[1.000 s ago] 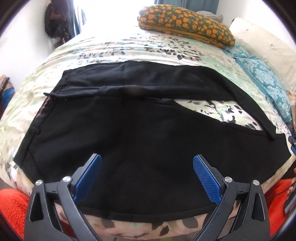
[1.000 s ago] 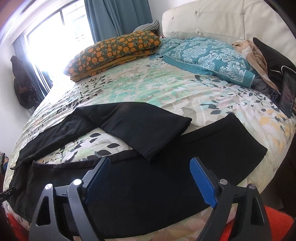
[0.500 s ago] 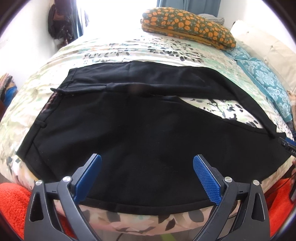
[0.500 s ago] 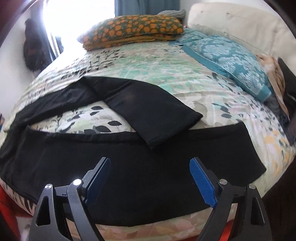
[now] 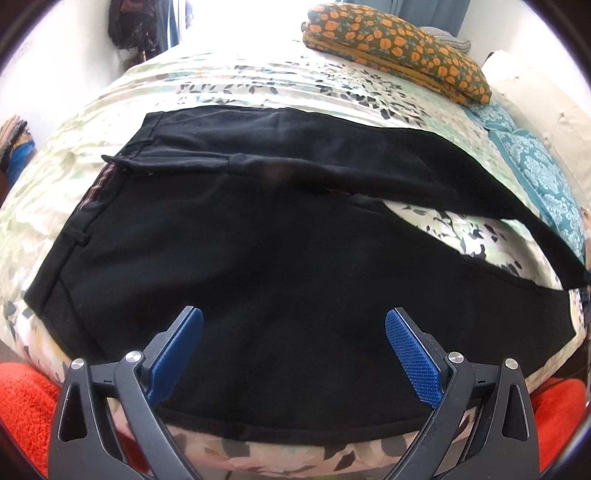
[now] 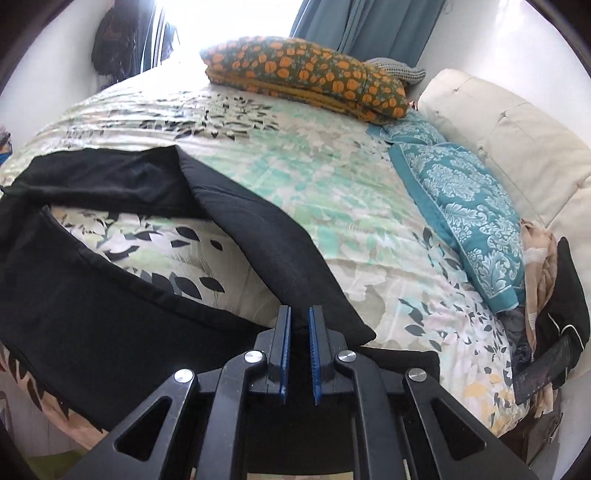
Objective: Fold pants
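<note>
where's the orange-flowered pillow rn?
Orange-flowered pillow lies at the bed's far end near the curtain, beside the teal pillow; upper right in the left wrist view.

A home bedroom: a wide bed under a leaf-printed quilt (image 6: 332, 192), a teal damask pillow (image 6: 469, 214), a folded orange-flowered blanket (image 6: 306, 74), a cream tufted headboard (image 6: 517, 140), and blue curtains (image 6: 362, 26) by a bright window.

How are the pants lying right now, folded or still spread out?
Mostly spread. The black pants lie flat across the floral bedspread, legs splayed in a V with bedspread showing between; only the far leg's end doubles back toward the near leg.
</note>
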`<action>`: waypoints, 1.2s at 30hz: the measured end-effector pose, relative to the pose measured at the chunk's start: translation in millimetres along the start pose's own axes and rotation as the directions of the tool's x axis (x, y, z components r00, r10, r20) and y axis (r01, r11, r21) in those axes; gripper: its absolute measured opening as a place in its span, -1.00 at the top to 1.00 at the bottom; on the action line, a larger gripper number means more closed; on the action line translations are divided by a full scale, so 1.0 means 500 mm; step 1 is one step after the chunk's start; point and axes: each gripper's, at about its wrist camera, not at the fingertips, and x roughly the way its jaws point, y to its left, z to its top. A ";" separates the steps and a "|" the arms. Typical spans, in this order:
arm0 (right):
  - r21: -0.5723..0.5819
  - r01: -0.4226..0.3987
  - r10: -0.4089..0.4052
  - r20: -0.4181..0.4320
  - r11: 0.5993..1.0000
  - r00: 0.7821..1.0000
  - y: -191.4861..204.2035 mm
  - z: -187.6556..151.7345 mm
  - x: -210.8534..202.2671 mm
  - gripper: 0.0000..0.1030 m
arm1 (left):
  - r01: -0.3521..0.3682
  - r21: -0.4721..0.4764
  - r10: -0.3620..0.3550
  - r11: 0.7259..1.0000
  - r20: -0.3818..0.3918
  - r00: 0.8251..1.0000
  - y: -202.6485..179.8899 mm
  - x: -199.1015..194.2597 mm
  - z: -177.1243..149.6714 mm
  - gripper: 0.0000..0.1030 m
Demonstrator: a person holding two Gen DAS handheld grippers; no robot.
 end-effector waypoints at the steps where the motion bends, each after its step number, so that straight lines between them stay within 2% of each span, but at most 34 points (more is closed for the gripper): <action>1: 0.014 -0.002 0.002 0.017 1.000 1.000 -0.013 -0.001 -0.019 0.82 | 0.013 -0.006 -0.013 1.000 -0.013 1.000 -0.006 0.009 0.019 -0.94; 4: 0.058 -0.020 0.018 0.031 0.998 0.999 -0.045 -0.009 -0.047 0.82 | 0.088 -0.016 -0.089 0.996 -0.057 0.994 -0.036 0.045 0.093 -0.94; 9: 0.151 -0.056 0.051 0.034 0.987 0.998 -0.082 -0.047 -0.062 0.82 | 0.151 -0.077 -0.158 0.986 -0.093 0.983 -0.074 0.114 0.220 -0.94; 13: 0.201 -0.079 0.072 0.042 0.976 0.997 -0.098 -0.073 -0.072 0.82 | 0.179 -0.203 -0.206 0.963 -0.124 0.971 -0.073 0.186 0.304 -0.94; 16: 0.202 -0.093 0.089 0.029 0.975 0.996 -0.099 -0.086 -0.069 0.82 | 0.175 -0.318 -0.229 0.932 -0.144 0.963 -0.061 0.238 0.338 -0.94; 18: 0.198 -0.094 0.091 0.025 0.976 0.996 -0.098 -0.093 -0.068 0.82 | 0.170 -0.360 -0.237 0.918 -0.152 0.960 -0.065 0.267 0.358 -0.94; 21: 0.205 -0.098 0.095 0.025 0.974 0.995 -0.103 -0.104 -0.073 0.82 | 0.173 -0.391 -0.252 0.904 -0.161 0.954 -0.076 0.304 0.387 -0.94; 24: 0.213 -0.098 0.092 0.038 0.972 0.995 -0.111 -0.111 -0.088 0.82 | 0.151 -0.408 -0.236 0.900 -0.167 0.957 -0.091 0.337 0.409 -0.94; 29: 0.203 -0.099 0.087 0.068 0.974 0.994 -0.117 -0.118 -0.135 0.82 | 0.148 -0.428 -0.249 0.891 -0.190 0.950 -0.103 0.379 0.419 -0.89; 30: 0.194 -0.096 0.083 0.070 0.976 0.994 -0.117 -0.120 -0.144 0.82 | 0.152 -0.429 -0.252 0.891 -0.187 0.949 -0.103 0.378 0.418 -0.79; 31: 0.182 -0.089 0.078 0.065 0.979 0.995 -0.117 -0.123 -0.149 0.82 | 0.164 -0.427 -0.257 0.889 -0.169 0.952 -0.102 0.370 0.415 -0.49; 32: 0.169 -0.084 0.075 0.059 0.982 0.995 -0.117 -0.126 -0.150 0.82 | 0.174 -0.421 -0.266 0.890 -0.172 0.949 -0.100 0.363 0.411 0.82; 33: 0.159 -0.083 0.075 0.056 0.984 0.996 -0.118 -0.130 -0.147 0.82 | 0.162 -0.421 -0.265 0.893 -0.199 0.944 -0.095 0.361 0.408 0.86; 36: 0.162 -0.082 0.079 0.023 0.983 0.997 -0.131 -0.129 -0.113 0.82 | 0.230 -0.456 -0.333 0.860 -0.158 0.930 -0.068 0.321 0.412 0.91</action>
